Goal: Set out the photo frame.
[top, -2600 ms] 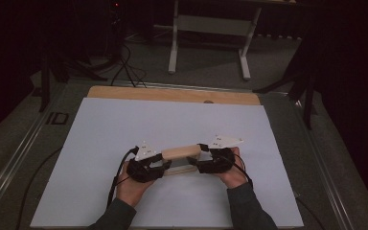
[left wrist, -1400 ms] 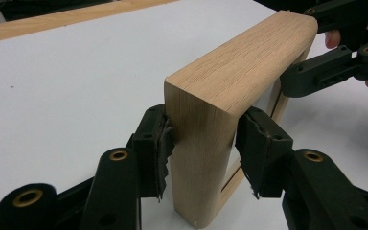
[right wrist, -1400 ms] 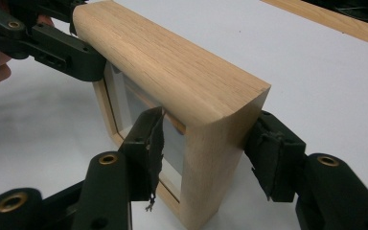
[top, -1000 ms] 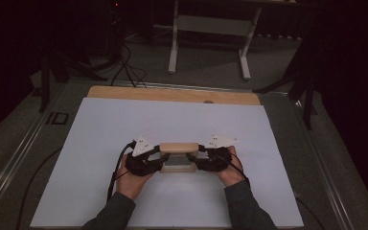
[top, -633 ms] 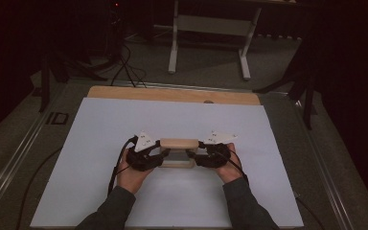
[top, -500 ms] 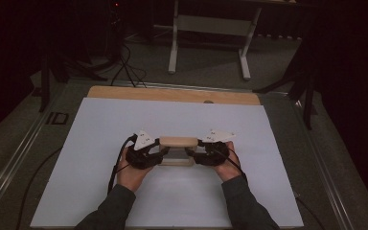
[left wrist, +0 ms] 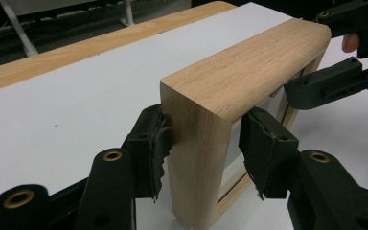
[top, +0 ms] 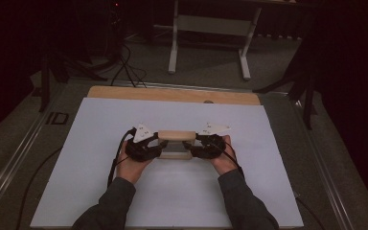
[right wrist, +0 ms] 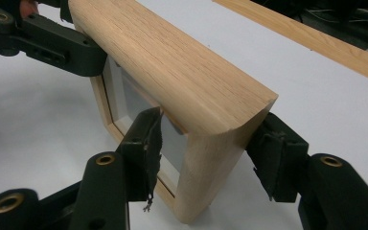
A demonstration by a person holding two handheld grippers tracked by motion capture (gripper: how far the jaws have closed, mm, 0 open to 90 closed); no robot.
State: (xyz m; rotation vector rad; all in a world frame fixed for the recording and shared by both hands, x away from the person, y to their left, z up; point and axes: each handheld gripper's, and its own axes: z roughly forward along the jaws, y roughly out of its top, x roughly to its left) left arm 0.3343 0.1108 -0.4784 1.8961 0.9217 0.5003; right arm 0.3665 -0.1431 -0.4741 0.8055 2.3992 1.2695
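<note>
Holding one end each, the left gripper (top: 159, 146) and the right gripper (top: 191, 144) share a wooden picture frame (top: 174, 144) near the middle of the white counter (top: 278, 191). It stands up on its long edge, with the thick top bar lying left to right between the two hands.

In the left gripper view, the left gripper (left wrist: 203, 143) has its jaws on both sides of the frame's (left wrist: 249, 72) end post. One pad presses the far face. The other sits close by the near face, but I cannot tell if it touches.

In the right gripper view, the right gripper (right wrist: 206, 148) pinches the other end of the frame (right wrist: 172, 67) from front and back.

I think two grips, one at each end, keep the frame level so it does not tip or swing. Squeezing the flat wood, not the glass, looks safer too.
</note>
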